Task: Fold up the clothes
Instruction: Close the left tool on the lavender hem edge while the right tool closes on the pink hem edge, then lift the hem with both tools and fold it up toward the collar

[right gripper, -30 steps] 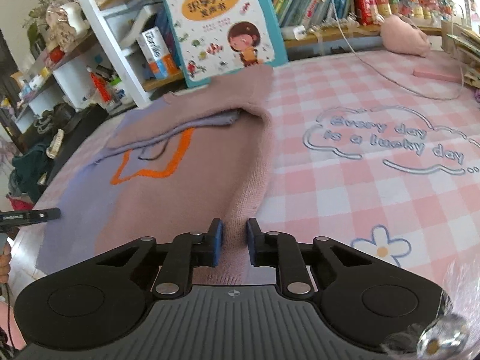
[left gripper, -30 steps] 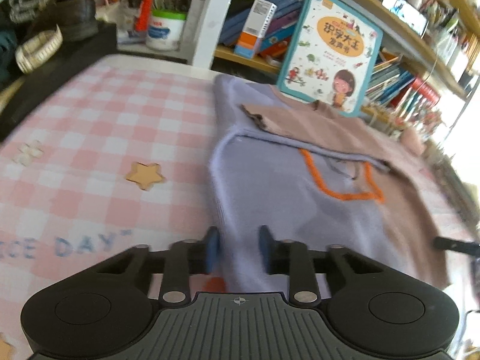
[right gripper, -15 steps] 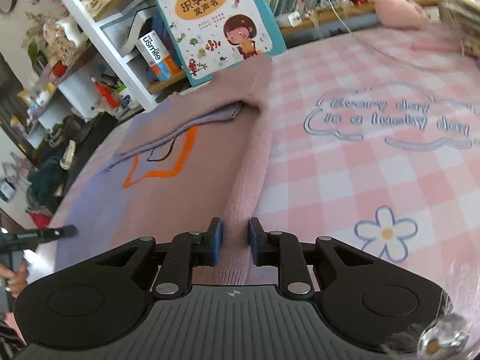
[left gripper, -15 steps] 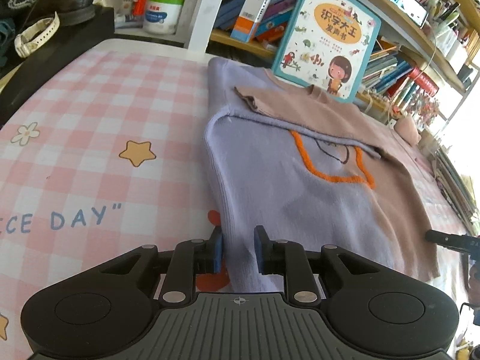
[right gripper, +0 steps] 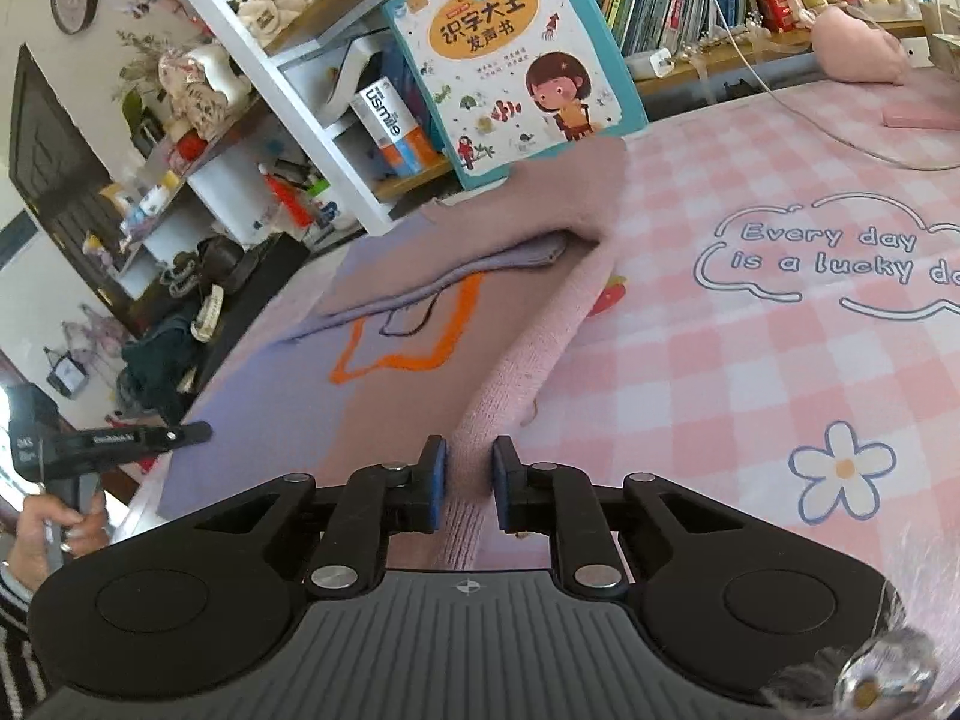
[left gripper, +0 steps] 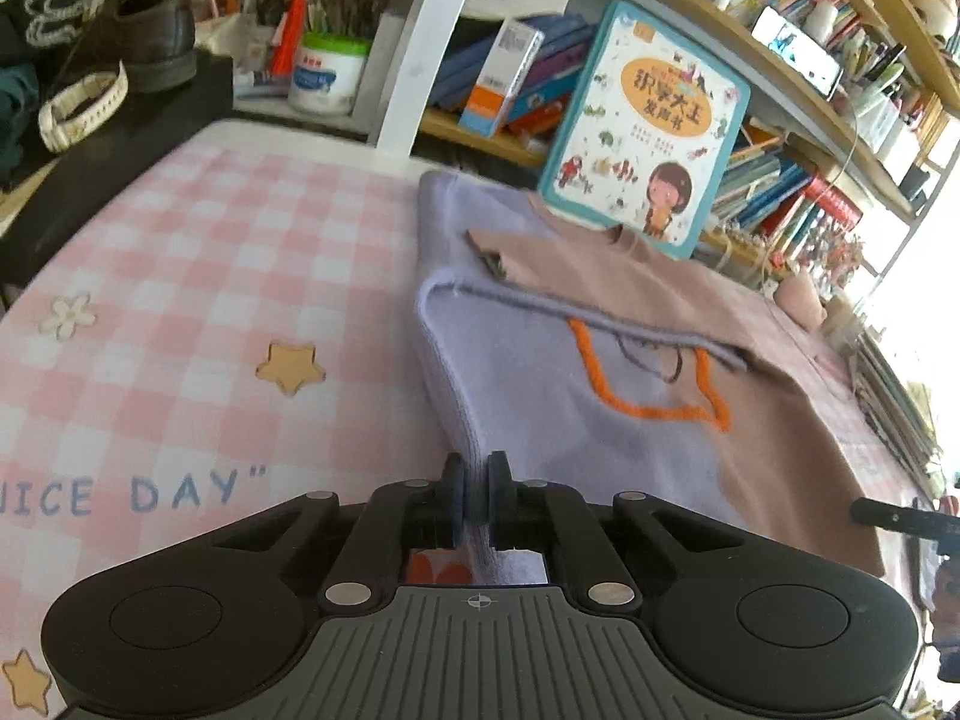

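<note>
Lilac-and-pink sweater [left gripper: 600,438] hem hidden behind both housings, left gripper [left gripper: 476,495] and right gripper [right gripper: 469,489] each pinching its edge

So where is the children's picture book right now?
The children's picture book stands propped against the bookshelf at the far table edge, just behind the sweater collar, in both wrist views.

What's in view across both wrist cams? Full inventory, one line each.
sweater: 1, lilac and dusty pink, orange outline, sleeves folded in, flat on cloth
tablecloth: 1, pink-white check, covers table
picture book: 1, teal-edged, upright behind sweater
shelves: books and clutter, behind table
shoe: 1, brown, far left on black surface
left gripper: black, pinching lilac hem edge
right gripper: black, around pink hem edge
</note>
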The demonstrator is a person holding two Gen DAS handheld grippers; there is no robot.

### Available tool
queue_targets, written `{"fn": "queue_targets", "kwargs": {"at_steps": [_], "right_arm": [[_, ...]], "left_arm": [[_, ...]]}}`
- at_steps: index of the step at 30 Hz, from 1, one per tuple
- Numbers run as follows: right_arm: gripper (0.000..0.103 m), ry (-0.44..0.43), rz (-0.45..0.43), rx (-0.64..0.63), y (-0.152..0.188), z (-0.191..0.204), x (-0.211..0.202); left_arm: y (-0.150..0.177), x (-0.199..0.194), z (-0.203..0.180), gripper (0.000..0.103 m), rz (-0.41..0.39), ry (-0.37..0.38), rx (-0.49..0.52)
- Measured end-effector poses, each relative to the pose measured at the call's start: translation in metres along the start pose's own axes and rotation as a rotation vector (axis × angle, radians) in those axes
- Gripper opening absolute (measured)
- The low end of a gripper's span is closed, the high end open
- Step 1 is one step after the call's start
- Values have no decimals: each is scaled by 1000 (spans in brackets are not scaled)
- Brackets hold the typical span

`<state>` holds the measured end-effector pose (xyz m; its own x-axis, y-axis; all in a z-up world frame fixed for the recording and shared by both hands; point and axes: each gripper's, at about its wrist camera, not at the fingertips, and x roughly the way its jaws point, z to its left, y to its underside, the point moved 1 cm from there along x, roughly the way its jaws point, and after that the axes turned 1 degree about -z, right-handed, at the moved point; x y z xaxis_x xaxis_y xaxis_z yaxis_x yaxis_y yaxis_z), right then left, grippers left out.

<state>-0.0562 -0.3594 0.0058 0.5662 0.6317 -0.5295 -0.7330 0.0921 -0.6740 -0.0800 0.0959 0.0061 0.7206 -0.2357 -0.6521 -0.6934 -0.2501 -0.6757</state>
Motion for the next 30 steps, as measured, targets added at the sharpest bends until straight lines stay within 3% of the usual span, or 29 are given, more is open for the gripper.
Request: {"fn": "queue_targets", "kwargs": {"at_steps": [7, 14, 18, 22, 30], "right_arm": [[17, 15, 43, 66, 14, -14, 2], [26, -27, 65, 94, 24, -10, 3], [28, -15, 67, 82, 24, -5, 4], [28, -16, 62, 94, 25, -7, 4], [25, -5, 52, 56, 27, -4, 4]], "left_arm": [[19, 0, 8, 9, 79, 1, -7], [26, -2, 8, 16, 83, 59, -32], [27, -1, 6, 16, 76, 63, -34], [27, -3, 3, 8, 55, 54, -32], [24, -11, -1, 7, 24, 83, -30]]}}
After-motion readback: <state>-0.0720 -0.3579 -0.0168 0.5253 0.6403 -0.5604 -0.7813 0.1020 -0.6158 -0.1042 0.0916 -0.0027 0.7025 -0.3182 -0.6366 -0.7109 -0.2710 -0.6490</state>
